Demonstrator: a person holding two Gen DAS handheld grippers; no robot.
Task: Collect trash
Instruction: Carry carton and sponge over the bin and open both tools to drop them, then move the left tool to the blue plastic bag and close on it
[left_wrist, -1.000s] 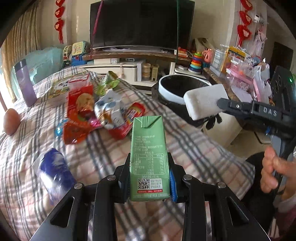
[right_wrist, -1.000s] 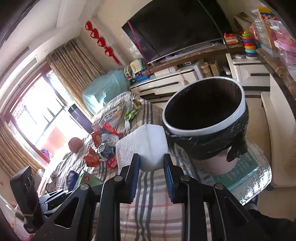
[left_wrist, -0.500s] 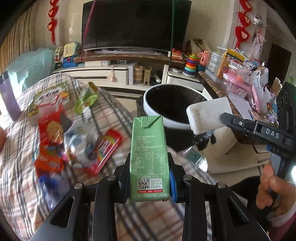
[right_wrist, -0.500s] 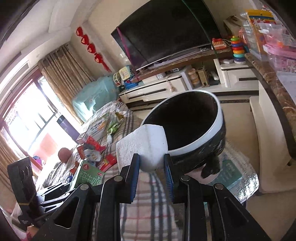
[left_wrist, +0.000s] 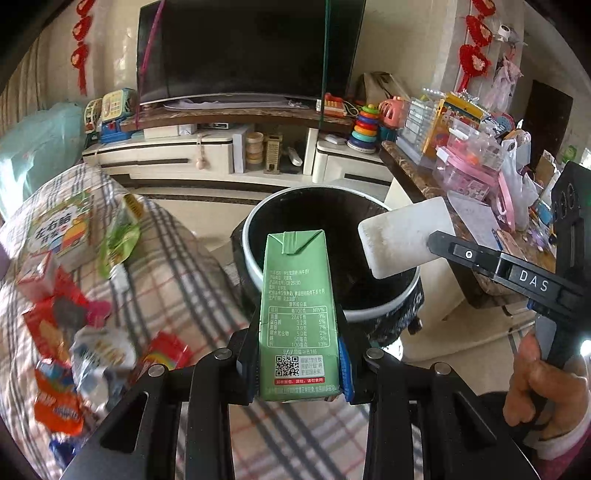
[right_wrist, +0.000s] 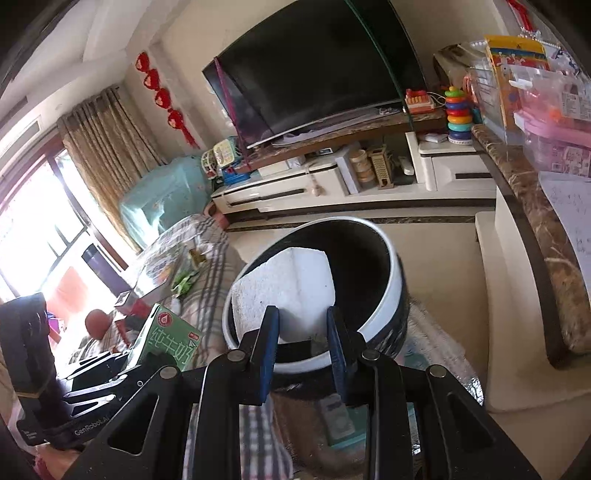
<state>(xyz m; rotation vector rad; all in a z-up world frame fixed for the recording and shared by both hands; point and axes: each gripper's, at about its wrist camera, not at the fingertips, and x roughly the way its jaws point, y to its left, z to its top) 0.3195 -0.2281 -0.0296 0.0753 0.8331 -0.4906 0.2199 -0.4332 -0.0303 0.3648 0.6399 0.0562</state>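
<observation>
Left tongs (left_wrist: 299, 363) pinch an upright green carton (left_wrist: 298, 314) near its base, blue pads pressed to both sides, and the carton's folded top shows in front of the bin's (left_wrist: 391, 314) dark mouth. Right tongs (right_wrist: 302, 334) are clamped on a white foam block (right_wrist: 284, 288), which hangs over the bin's white rim at the near side; from the left wrist view the same block (left_wrist: 404, 236) juts out above the rim's right part, with a hand (left_wrist: 539, 391) gripping the black handle below it. Bin, black inside with a white rim, stands on the floor just beside the plaid-covered surface (left_wrist: 184, 266). More trash lies on the cloth to the left: red and orange wrappers (left_wrist: 55, 325), a green pouch (left_wrist: 118, 240), a printed box (left_wrist: 59, 229) and a crumpled foil pack (left_wrist: 99, 354), blurred in this view. Behind the bin stand a low white cabinet (left_wrist: 184, 162) and a dark TV (left_wrist: 236, 48).
</observation>
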